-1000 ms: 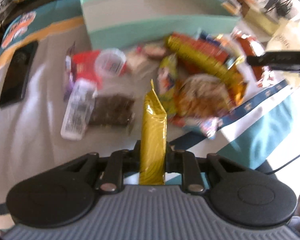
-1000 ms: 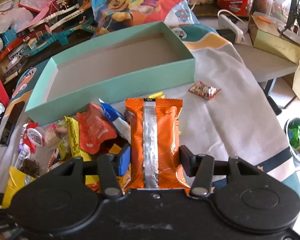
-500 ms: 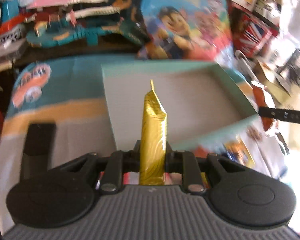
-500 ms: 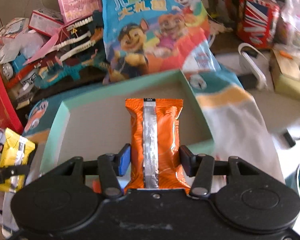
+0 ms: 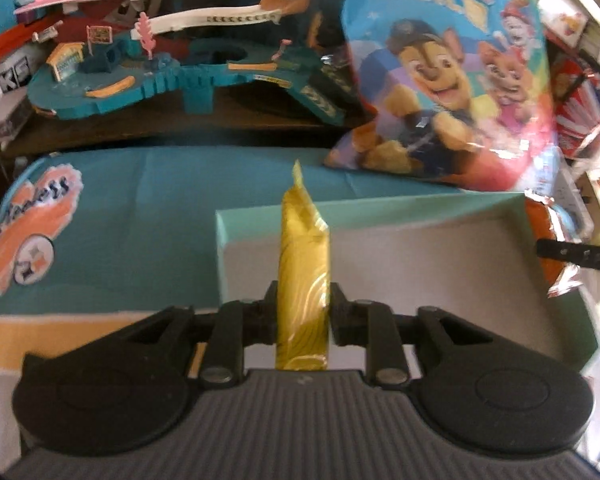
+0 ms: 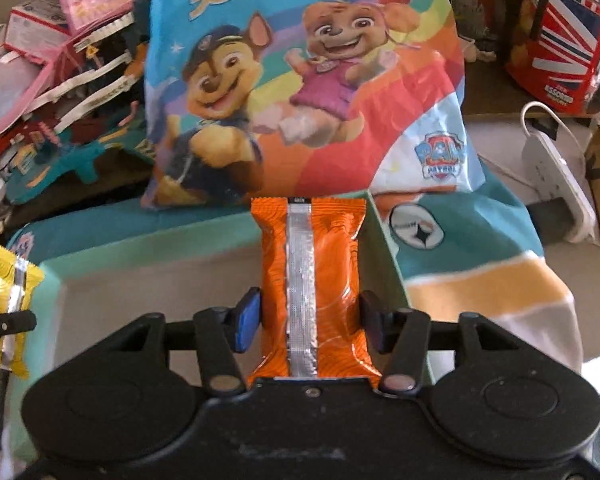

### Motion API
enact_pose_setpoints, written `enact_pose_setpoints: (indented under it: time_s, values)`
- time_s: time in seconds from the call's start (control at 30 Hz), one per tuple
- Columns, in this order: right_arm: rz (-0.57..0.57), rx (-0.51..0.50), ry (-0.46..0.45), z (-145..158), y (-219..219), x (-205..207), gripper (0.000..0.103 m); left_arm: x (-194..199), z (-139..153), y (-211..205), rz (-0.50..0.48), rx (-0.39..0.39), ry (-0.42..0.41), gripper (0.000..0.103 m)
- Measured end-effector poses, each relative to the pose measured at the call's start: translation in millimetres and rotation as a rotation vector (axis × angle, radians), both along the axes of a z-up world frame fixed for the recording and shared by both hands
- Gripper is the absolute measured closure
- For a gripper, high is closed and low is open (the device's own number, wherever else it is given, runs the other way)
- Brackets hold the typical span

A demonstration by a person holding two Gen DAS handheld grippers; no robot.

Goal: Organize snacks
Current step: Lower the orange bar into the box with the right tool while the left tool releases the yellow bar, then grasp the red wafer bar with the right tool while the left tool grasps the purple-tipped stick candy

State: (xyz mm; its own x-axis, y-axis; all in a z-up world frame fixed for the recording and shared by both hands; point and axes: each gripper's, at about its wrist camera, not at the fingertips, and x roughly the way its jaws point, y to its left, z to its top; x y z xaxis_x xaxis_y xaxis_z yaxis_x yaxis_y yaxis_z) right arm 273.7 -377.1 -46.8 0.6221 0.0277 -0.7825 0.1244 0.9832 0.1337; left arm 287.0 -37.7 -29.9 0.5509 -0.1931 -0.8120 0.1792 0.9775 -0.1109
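Note:
My left gripper [image 5: 303, 314] is shut on a yellow snack packet [image 5: 303, 276], held edge-on over the left end of the mint-green box [image 5: 380, 210]. My right gripper [image 6: 310, 316] is shut on an orange snack packet [image 6: 310, 276], held flat over the right end of the same box [image 6: 140, 240]. The yellow packet in the left gripper shows in the right wrist view [image 6: 8, 300] at the far left. The orange packet in the right gripper shows in the left wrist view [image 5: 548, 236] at the far right. The box floor under both is bare grey.
A big cartoon-dog snack bag [image 6: 300, 80] leans behind the box. A teal toy track set [image 5: 160, 68] stands at the back left. The teal, orange and white cloth [image 5: 120, 220] covers the table. A white power strip [image 6: 560, 184] lies at the right.
Both grippers have moved forward from the snack pile to over the box, each still holding its packet. The pile has dropped out of view.

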Motion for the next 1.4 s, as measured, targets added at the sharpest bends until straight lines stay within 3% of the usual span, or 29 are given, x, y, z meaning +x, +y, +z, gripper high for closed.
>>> enact_pose_setpoints:
  time_s: [0.03, 0.07, 0.1, 0.17, 0.33, 0.67, 0.93, 1.0, 1.1, 1.17, 1.23, 1.33, 1.4]
  values:
    - [-0.012, -0.003, -0.008, -3.7, -1.4, 4.1, 0.027, 1.9, -1.0, -0.9, 0.009, 0.023, -0.016, 0.042]
    - [-0.024, 0.001, -0.012, -7.3, -2.7, 7.6, 0.006, 1.9, -0.7, -1.3, 0.029, 0.047, -0.044, 0.015]
    - [-0.027, 0.01, -0.023, -8.8, -3.7, 6.3, 0.002, -0.3, 1.0, -0.7, 0.047, 0.058, -0.074, 0.004]
    - [-0.02, 0.028, -0.04, -9.5, -4.3, 3.1, 0.0, -5.2, 2.9, 0.0, 0.052, 0.054, -0.103, 0.003]
    - [-0.017, 0.062, -0.021, -7.4, -6.6, -16.5, 0.0, -21.4, 6.2, 0.0, 0.056, 0.052, -0.087, 0.0]
    - [0.057, 0.084, 0.006, 9.6, -1.4, -87.0, 0.0, -94.3, 13.5, 4.8, 0.021, 0.059, -0.044, 0.0]
    - [0.09, 0.099, 0.016, 17.9, 12.8, -149.6, 0.0, -152.0, 4.3, 32.2, 0.04, 0.066, 0.002, 0.0]
    - [0.101, 0.096, 0.019, 16.7, 18.5, -163.8, 0.005, -166.3, -1.1, 43.0, 0.053, 0.071, 0.018, 0.0]
    - [0.116, 0.101, 0.029, 15.2, 27.2, -182.5, 0.026, -182.1, -9.2, 59.3, 0.069, 0.072, 0.039, 0.0]
    - [0.131, 0.101, 0.027, 16.2, 32.8, -189.7, 0.05, -188.8, -13.8, 70.0, 0.088, 0.08, 0.048, 0.0]
    - [0.149, 0.102, 0.026, 18.4, 41.9, -195.8, 0.064, -193.5, -18.0, 78.8, 0.104, 0.074, 0.055, 0.0]
    - [0.197, 0.127, 0.028, 21.9, 57.2, -197.2, 0.071, -197.5, -24.4, 89.2, 0.124, 0.065, 0.061, 0.001]
    - [0.237, 0.131, 0.045, 19.1, 70.5, -195.1, 0.073, -200.6, -27.8, 92.5, 0.123, 0.079, 0.043, 0.008]
